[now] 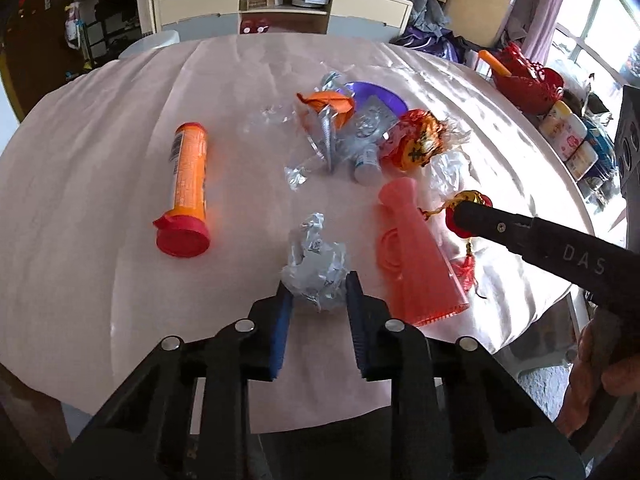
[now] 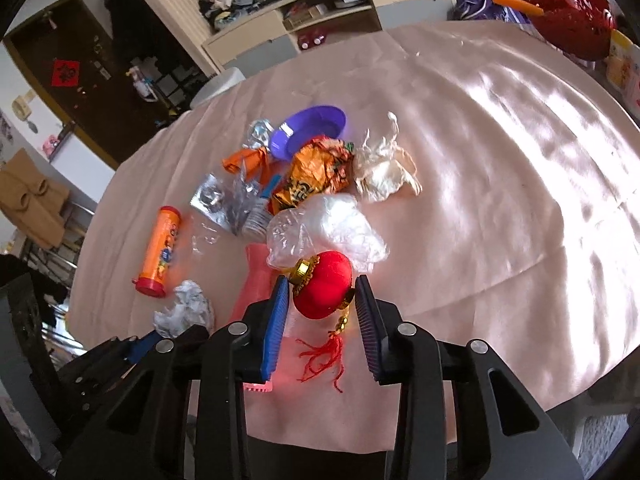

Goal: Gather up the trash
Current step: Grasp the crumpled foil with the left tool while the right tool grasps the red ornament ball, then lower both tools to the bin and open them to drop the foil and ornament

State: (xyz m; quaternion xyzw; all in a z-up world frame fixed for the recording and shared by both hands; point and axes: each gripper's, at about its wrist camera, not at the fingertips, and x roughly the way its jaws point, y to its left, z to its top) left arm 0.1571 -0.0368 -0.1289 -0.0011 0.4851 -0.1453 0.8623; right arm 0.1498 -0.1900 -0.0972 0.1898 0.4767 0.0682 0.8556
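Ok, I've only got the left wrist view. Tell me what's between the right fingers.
Observer: A red lantern sits centred between the right gripper fingers.
Operator: Tell me if the pads touch it.
Observer: Pads flank it closely on both sides; contact is unclear.
Operator: Give me the tassel.
Observer: The tassel trails toward the camera, spread on the cloth between the fingers.
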